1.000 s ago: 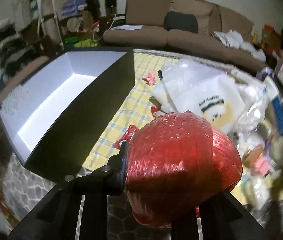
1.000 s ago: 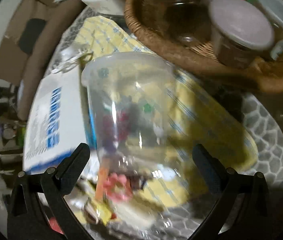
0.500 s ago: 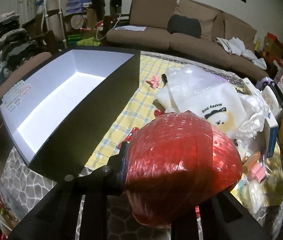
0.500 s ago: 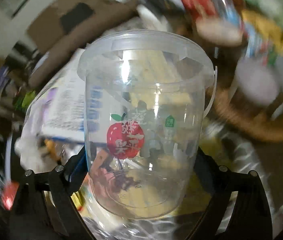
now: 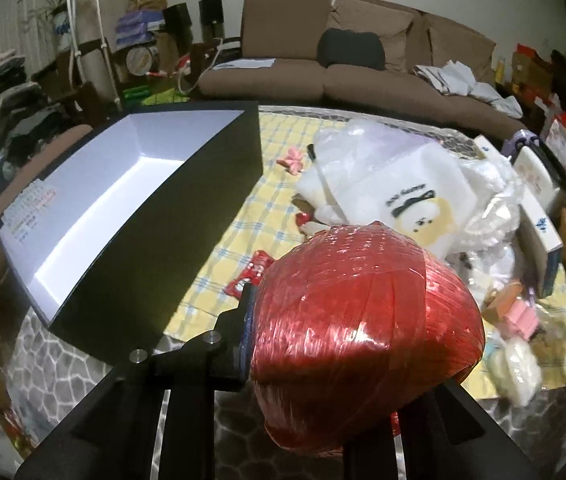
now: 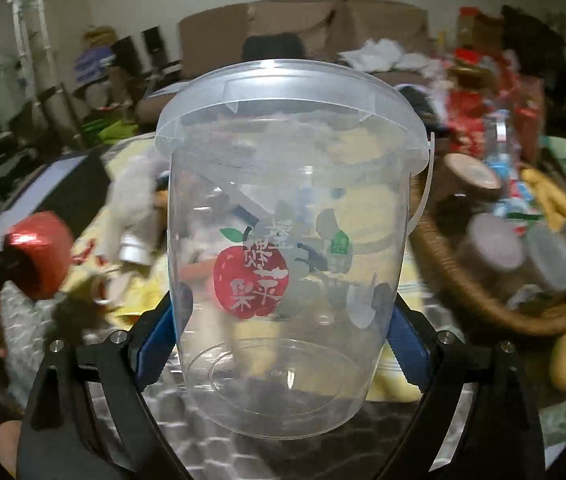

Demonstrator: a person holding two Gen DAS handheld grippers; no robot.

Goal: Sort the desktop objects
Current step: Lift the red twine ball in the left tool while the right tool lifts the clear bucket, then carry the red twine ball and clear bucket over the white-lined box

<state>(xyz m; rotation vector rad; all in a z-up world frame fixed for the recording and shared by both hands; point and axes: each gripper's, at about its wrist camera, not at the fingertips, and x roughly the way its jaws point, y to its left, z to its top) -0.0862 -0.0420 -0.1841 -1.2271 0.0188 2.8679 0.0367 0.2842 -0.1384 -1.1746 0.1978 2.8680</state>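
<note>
Twine, a red ball of it, sits clamped between the narrowly set jaws of the left gripper, held above the yellow checked cloth just beside an open black box with a white inside. A clear plastic bucket with a red apple print stands upright in the right gripper, whose jaws are spread wide and press on its lower sides. Behind it to the right is a wicker basket of jars.

Brown sofa beyond table's far edge, black cushion on seat, white papers at its right end.
</note>
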